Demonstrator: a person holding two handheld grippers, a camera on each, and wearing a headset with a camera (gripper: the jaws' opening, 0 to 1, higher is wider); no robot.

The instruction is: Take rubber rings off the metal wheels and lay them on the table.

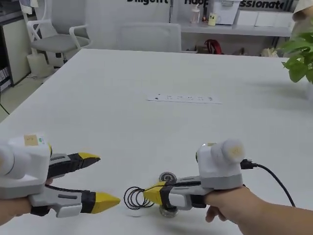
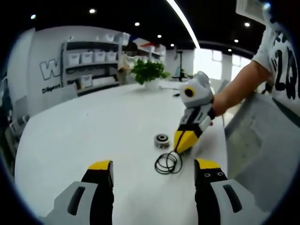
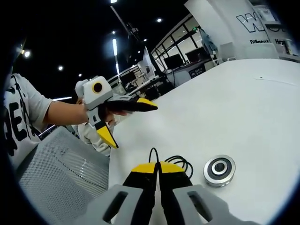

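My right gripper (image 3: 159, 168) is pinched closed on the black rubber rings (image 3: 180, 161), its tips hiding the caught part; the metal wheel (image 3: 219, 169) lies just beside at three o'clock. My left gripper (image 1: 105, 178) hangs wide open, with bare table (image 1: 146, 73) toward twelve.

Pale grey left tool (image 1: 107, 178), right tool (image 1: 146, 192), yellow-tipped jaws, black cable (image 1: 276, 178), printed T-shirt (image 2: 281, 51)

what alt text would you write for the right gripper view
The right gripper pinches black rubber rings in its shut jaws on a white table, with a metal wheel beside them. The left gripper, jaws open, is held at the view's left.
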